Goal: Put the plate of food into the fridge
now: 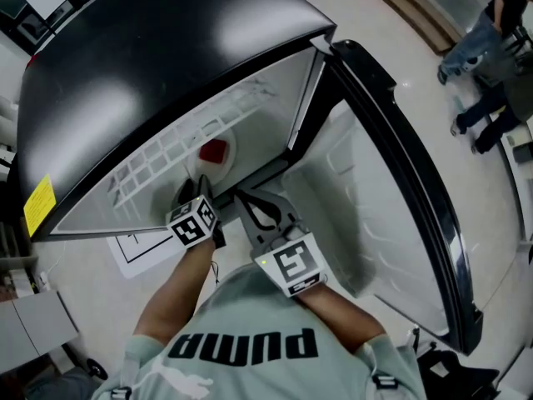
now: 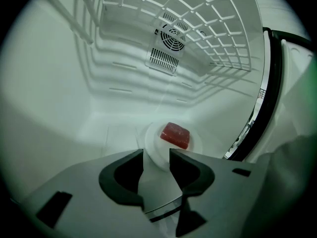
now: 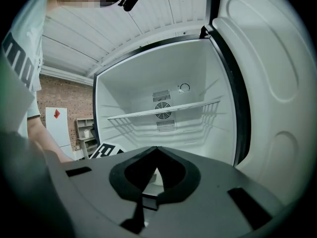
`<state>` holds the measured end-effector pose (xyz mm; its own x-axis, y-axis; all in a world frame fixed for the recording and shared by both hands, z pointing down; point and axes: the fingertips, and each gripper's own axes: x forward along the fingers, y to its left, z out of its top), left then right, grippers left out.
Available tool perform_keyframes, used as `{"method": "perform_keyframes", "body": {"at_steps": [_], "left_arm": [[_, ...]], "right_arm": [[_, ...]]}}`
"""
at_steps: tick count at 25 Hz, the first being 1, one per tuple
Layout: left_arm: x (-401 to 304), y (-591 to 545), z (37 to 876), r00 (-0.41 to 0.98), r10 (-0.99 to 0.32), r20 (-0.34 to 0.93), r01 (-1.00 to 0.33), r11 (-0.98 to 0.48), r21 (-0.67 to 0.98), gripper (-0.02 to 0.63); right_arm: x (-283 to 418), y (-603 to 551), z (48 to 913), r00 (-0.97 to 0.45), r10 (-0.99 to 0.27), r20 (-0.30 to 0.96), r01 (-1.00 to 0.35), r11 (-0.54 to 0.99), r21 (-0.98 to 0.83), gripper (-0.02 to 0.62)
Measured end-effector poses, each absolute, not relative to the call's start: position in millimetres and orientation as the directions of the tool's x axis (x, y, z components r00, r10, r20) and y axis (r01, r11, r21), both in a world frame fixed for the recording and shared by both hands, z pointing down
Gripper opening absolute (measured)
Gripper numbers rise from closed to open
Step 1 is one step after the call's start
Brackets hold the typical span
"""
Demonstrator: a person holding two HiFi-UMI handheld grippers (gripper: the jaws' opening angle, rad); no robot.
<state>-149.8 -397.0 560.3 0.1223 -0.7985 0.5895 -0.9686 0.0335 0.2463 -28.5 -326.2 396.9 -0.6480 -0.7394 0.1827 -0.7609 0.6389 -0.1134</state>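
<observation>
Left claw (image 2: 156,152), jaws apart, straddles plate (image 2: 151,142) rim; wire shelf (image 2: 198,26) well above.

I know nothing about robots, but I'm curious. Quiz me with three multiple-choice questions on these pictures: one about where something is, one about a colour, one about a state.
1. Where is the plate?
A. On the fridge floor, below the wire shelf
B. On top of the wire shelf
C. Outside, on the room's floor

2. What colour is the food on the plate?
A. Green
B. Red
C. Yellow

3. The fridge door is:
A. Shut
B. Open
C. Taken off

Answers:
1. A: the left gripper view shows the plate resting on the white bottom surface, with the shelf grid above it.
2. B: a red block sits on the white plate.
3. B: the head view shows the door swung wide, its inner liner exposed.
</observation>
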Motion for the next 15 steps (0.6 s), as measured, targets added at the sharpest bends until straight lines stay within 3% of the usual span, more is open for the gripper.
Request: {"method": "perform_keyframes", "body": {"at_steps": [11,15], "left_arm": [[-142,-371,517,0.224,-0.861,0.456,-0.955,-0.102,0.277,0.147],[-144,-357,497,0.24,-0.88,0.409,-0.957,-0.144,0.251,0.057]], "right_arm": [[-36,-306,393,-0.633,-0.753,0.178,-0.772,0.629,-0.089,0.005],[-46,-294,388,-0.641,-0.749,0.166,-0.766,0.639,-0.073,0.005]]}}
